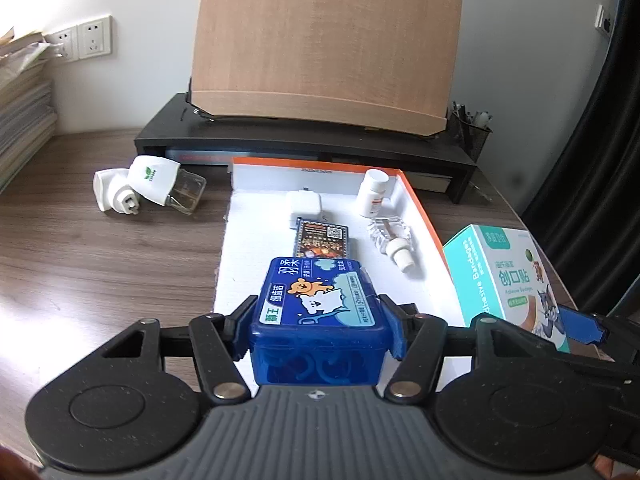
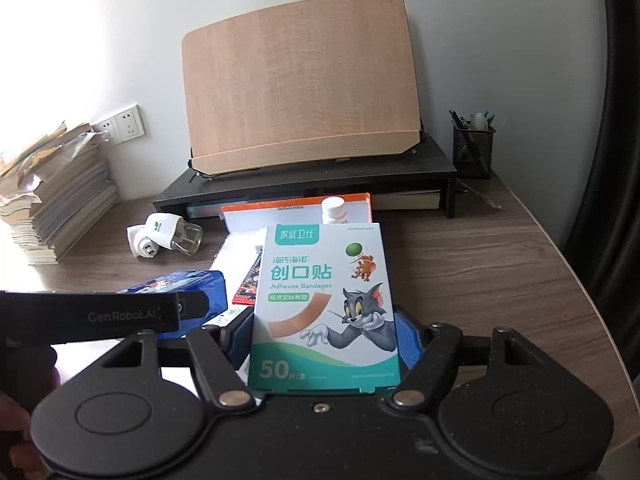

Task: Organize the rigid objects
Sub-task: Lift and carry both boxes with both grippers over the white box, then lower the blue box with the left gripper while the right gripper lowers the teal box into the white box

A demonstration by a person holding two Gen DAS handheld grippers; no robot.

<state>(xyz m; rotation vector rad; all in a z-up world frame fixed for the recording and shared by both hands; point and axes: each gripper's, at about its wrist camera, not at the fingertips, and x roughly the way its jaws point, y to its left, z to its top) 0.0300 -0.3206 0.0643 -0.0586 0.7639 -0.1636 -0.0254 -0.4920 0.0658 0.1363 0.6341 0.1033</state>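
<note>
The left gripper (image 1: 318, 330) had its jaws clenched on a blue plastic case (image 1: 318, 312), held over the near end of the white tray (image 1: 256, 248) on the counter (image 1: 100, 264). The right gripper (image 2: 324, 344) had its jaws clenched on an upright adhesive bandage box (image 2: 324, 304), just right of the tray. A white bottle (image 1: 374, 194) stood inside the tray.

A wood-grain desk (image 2: 500, 248) meets a white wall (image 2: 100, 40) with sockets (image 2: 120, 124); a black riser (image 2: 312, 184) holds a wooden board (image 2: 300, 80).
</note>
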